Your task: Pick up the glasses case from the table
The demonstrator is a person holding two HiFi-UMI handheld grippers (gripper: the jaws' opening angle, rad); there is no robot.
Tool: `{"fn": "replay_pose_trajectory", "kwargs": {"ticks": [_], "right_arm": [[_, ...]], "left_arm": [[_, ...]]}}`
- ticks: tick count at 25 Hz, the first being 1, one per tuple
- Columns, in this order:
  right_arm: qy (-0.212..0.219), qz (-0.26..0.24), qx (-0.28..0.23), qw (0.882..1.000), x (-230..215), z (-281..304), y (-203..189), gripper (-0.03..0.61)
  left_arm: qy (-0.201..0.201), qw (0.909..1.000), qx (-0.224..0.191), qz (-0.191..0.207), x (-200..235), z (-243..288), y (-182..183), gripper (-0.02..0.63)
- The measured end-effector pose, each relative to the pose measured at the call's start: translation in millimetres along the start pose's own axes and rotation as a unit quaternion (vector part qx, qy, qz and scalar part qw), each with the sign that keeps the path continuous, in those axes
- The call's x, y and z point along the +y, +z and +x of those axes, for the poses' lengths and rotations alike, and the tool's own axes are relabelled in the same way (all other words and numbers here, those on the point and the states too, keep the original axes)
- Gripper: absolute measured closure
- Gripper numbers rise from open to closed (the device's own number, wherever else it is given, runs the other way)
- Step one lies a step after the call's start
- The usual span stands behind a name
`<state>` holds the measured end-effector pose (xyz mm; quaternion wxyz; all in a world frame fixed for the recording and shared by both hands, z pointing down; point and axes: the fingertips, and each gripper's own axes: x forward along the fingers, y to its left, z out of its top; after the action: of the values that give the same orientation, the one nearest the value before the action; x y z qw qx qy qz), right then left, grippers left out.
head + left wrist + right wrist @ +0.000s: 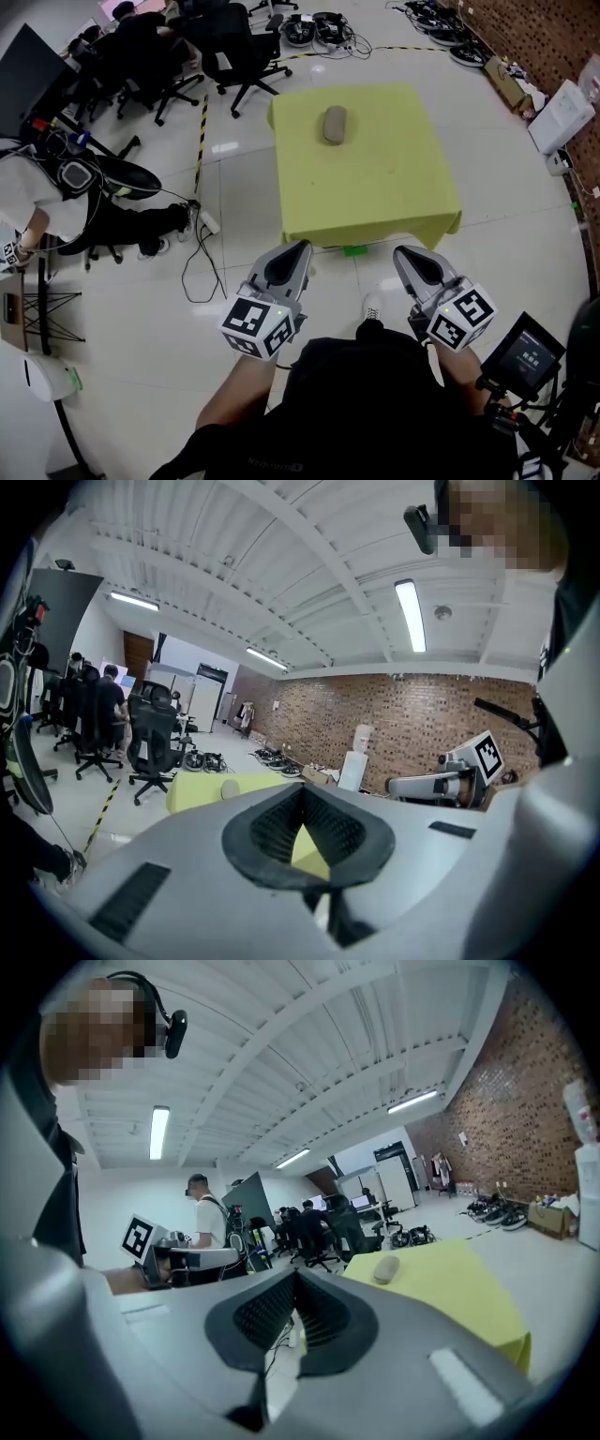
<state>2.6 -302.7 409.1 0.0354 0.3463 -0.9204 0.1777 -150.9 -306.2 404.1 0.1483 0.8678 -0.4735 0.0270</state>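
The grey oval glasses case (335, 125) lies on the far half of a yellow-covered table (394, 187). Both grippers are held side by side short of the table's near edge, well apart from the case. My left gripper (292, 251) is shut with nothing in it, and my right gripper (405, 255) is likewise shut and empty. In the left gripper view the case (230, 788) shows small on the table (197, 791) beyond the closed left gripper (302, 792). The right gripper view has the case (385, 1268) ahead of the right gripper (296, 1279), to the right.
Black office chairs (234, 47) and seated people stand at the far left. A person (37, 211) is at the left edge, with cables (202, 253) on the floor nearby. A brick wall and white boxes (561, 114) line the right. A small screen (528, 352) sits at bottom right.
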Motion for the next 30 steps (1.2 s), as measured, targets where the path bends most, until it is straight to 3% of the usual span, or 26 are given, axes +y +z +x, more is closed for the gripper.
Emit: {"fn": "replay_pose_trajectory", "kwargs": {"ticks": [5,12,17,22,30], "right_arm": [[0.024,0.002,0.002,1.000,-83,14,33,0.575],[0.055,0.001,0.004,0.998,-117,16,28,0.575],[0.061,0.026,0.015,0.998,-162,18,31,0.575],[0.060,0.048,0.023,0.997,-180,29,21,0.575],[0.020,0.056,0.033,0.998,-208,57,14,0.575]], "left_arm": [[0.035,0.9993,0.013,0.005,2,90,15,0.611],[0.070,0.9962,0.037,0.037,10,138,-5,0.607],[0.097,0.9921,0.068,0.042,25,190,-3,0.555],[0.118,0.9867,0.098,0.053,61,222,-6,0.500],[0.130,0.9824,0.130,0.030,141,297,-30,0.407]]}}
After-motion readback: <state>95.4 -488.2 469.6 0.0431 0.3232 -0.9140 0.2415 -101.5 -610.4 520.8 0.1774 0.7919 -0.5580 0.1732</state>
